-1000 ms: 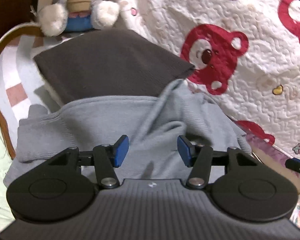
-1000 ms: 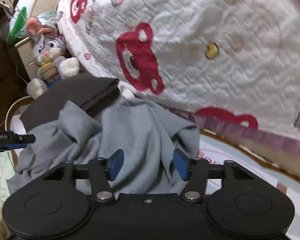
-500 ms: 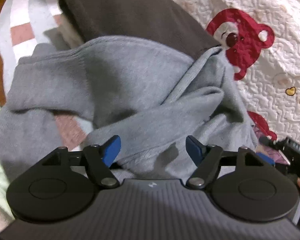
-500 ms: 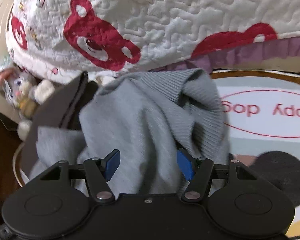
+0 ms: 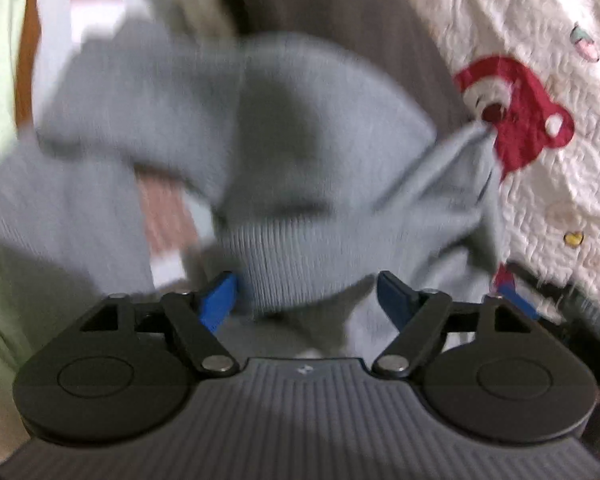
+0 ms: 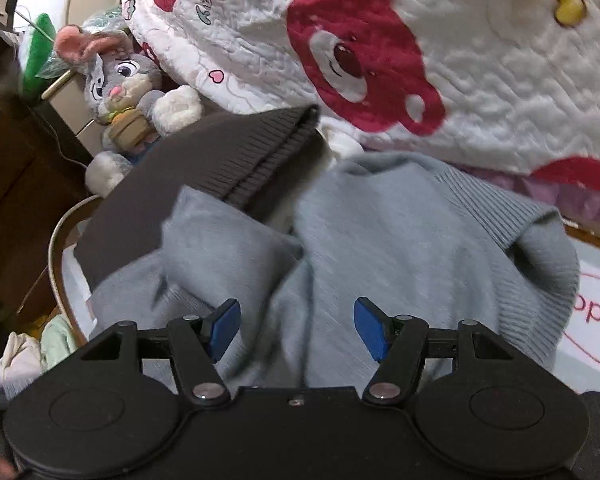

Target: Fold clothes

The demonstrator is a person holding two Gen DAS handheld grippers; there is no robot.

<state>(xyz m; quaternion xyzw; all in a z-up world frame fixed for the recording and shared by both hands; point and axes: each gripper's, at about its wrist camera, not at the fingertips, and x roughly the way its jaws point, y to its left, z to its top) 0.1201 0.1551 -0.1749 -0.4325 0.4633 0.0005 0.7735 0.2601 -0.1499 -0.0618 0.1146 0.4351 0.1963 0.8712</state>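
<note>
Left claw [image 5: 306, 296] was opening, a ribbed fold of the grey sweater [image 5: 308, 168] between its pads, not pinched. Right claw [image 6: 296, 330] stood open over the same sweater, beside the folded dark brown knit [image 6: 204, 172].

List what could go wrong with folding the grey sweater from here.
1. The grey sweater lies bunched, its ribbed hem rolled over; a pinch there may catch several layers and fold it crooked.
2. It overlaps the dark sweater; a pull might drag that folded piece askew.
3. The left gripper is opening, with cloth between its jaws but not pressed; the right gripper is open too, so nothing is secured yet.
</note>
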